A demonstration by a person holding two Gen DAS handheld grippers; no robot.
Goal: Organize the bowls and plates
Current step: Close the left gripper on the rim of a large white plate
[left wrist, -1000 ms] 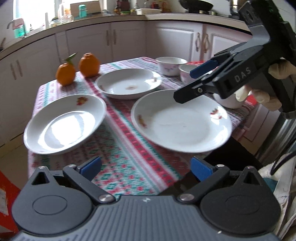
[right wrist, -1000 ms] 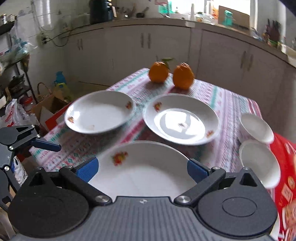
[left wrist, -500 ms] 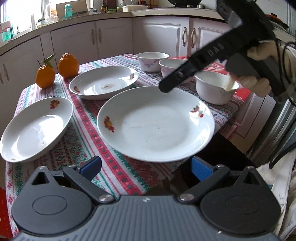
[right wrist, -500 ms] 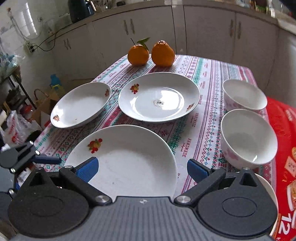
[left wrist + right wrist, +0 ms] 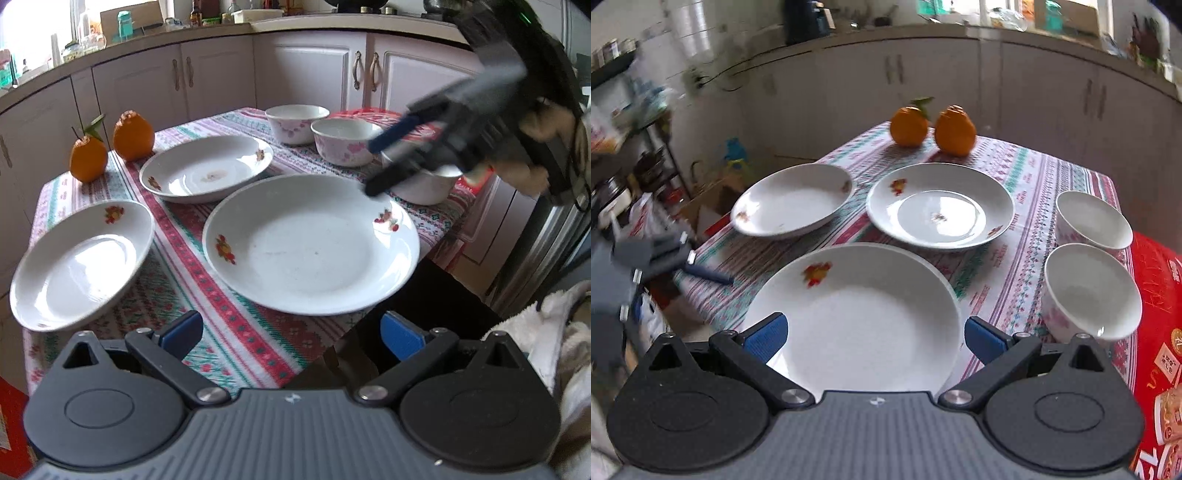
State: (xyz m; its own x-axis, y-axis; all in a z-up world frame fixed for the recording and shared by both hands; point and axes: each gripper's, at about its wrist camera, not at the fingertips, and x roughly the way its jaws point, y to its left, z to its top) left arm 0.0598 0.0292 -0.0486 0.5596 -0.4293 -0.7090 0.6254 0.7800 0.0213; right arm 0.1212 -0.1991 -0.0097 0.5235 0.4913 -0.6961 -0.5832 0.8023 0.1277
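No writing legible except perhaps "12" on red cloth (image 5: pixel 1160 295).

Daylight floods in from a blown-out window (image 5: pixel 35 29) at the upper left of the left wrist view and again from a window (image 5: pixel 1008 9) along the top of the right wrist view; the light is soft, the shadows faint; pale glare sits in the bowl of the left plate (image 5: pixel 83 264) and on the centre plate (image 5: pixel 940 206); fisheye curvature bends the cabinets (image 5: pixel 221 79) and darkens the corners; motion blur smears the right tongs (image 5: pixel 373 166) and, at the left edge of the other view, the left tongs (image 5: pixel 701 271); the shelves (image 5: pixel 624 110) there are streaked and out of focus.
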